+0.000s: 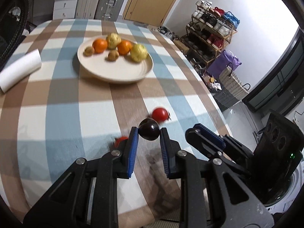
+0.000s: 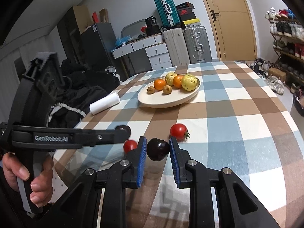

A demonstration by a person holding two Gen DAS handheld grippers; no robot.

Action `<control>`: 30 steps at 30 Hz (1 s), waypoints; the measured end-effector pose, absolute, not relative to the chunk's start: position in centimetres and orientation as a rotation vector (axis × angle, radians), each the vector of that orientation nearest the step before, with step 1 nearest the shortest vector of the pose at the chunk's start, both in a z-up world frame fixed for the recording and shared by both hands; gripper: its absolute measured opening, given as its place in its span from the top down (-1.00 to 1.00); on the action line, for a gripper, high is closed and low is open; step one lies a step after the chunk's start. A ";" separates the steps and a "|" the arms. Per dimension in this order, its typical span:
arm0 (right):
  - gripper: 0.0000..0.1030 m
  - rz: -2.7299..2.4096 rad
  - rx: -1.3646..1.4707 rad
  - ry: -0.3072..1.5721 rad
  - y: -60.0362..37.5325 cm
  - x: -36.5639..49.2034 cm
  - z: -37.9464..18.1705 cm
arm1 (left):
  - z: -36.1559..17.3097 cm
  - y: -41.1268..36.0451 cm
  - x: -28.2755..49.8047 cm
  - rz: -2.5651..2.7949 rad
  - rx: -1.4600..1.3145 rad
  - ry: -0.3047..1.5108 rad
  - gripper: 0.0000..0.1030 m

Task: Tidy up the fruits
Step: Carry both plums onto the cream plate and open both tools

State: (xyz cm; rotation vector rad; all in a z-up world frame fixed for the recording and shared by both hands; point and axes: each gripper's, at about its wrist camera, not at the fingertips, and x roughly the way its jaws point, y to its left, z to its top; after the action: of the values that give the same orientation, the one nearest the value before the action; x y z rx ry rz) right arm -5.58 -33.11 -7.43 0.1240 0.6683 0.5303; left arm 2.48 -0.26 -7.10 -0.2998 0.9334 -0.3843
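My left gripper [image 1: 149,132] is shut on a dark plum [image 1: 149,131] held above the checked tablecloth. My right gripper [image 2: 158,148] is shut on another dark plum [image 2: 158,149]. Two red tomatoes lie on the cloth: one [image 1: 160,114] ahead of the left gripper and one [image 1: 120,140] half hidden behind its left finger. In the right wrist view they show as one tomato [image 2: 178,130] and another [image 2: 130,145]. A cream plate [image 1: 114,72] further back holds two oranges, two yellow-green guavas and two small brown fruits; it also shows in the right wrist view [image 2: 163,99].
A white paper roll [image 1: 19,70] lies left of the plate, also in the right wrist view [image 2: 105,103]. The table's right edge [image 1: 209,87] drops to a floor with a shoe rack and wicker baskets. Suitcases and drawers stand behind the table.
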 end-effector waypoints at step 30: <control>0.52 0.689 0.035 0.699 -26.7 17.0 -2.6 | -9.0 5.8 22.1 -0.241 -0.300 0.885 0.60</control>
State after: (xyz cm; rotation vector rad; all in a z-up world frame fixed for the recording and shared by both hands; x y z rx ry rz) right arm 17.03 -26.68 -2.56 0.0350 0.6991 0.6892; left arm 22.12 5.81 -9.04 -0.3001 0.8846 -0.2409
